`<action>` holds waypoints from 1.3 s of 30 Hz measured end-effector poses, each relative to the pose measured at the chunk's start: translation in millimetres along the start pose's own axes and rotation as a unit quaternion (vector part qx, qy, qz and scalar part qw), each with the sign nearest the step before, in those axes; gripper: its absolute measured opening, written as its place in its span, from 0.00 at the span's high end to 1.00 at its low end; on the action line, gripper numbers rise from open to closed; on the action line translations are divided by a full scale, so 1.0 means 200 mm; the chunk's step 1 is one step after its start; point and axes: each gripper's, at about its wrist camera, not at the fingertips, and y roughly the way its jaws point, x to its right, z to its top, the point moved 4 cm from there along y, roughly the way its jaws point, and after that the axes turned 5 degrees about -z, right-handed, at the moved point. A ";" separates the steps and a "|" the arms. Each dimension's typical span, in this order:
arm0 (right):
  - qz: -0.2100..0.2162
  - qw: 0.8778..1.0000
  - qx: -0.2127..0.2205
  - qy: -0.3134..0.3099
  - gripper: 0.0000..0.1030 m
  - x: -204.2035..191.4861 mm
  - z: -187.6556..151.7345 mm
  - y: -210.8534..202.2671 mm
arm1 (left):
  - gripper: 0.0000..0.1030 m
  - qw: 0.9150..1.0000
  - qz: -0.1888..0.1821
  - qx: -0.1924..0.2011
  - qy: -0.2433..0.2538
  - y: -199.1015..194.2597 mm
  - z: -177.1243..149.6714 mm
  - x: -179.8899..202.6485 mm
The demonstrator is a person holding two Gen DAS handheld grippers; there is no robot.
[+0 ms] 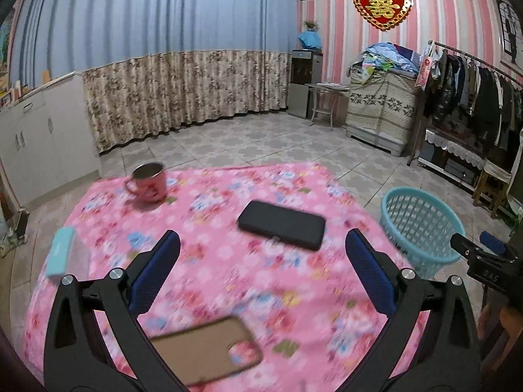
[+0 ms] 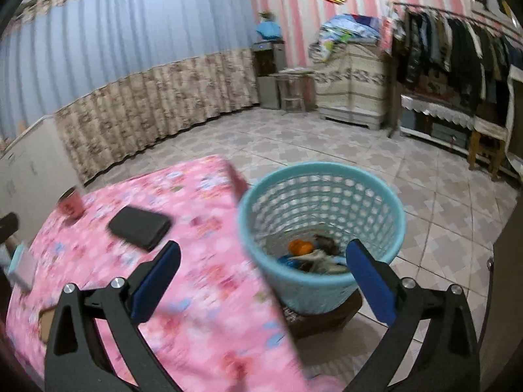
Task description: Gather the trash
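A light blue mesh basket [image 2: 322,225] stands on a low stool beside the table's right edge, with trash [image 2: 310,254] in its bottom, including something orange. It also shows in the left wrist view [image 1: 421,225]. My right gripper [image 2: 261,268] is open and empty, above the table edge and the basket's near rim. My left gripper [image 1: 261,261] is open and empty over the pink floral tablecloth [image 1: 209,268]. The right gripper's tip shows at the right of the left wrist view [image 1: 483,254].
On the table lie a black case [image 1: 282,223], a pink mug [image 1: 148,184], a brown phone [image 1: 209,349] and a light blue box [image 1: 60,251]. A tiled floor, curtains, a cabinet and a clothes rack [image 1: 474,98] surround the table.
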 end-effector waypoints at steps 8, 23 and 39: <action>0.032 0.998 0.023 -0.039 0.04 -0.31 -0.20 -0.28 | 0.05 0.999 0.030 0.003 -0.032 -0.21 -0.26 -0.27; 0.049 0.994 0.053 -0.082 0.04 -0.63 -0.48 -0.52 | 0.05 0.997 0.051 0.011 -0.048 -0.37 -0.56 -0.50; 0.047 0.990 0.099 -0.088 0.04 -0.68 -0.56 -0.63 | 0.05 0.996 0.060 0.057 -0.035 -0.47 -0.60 -0.46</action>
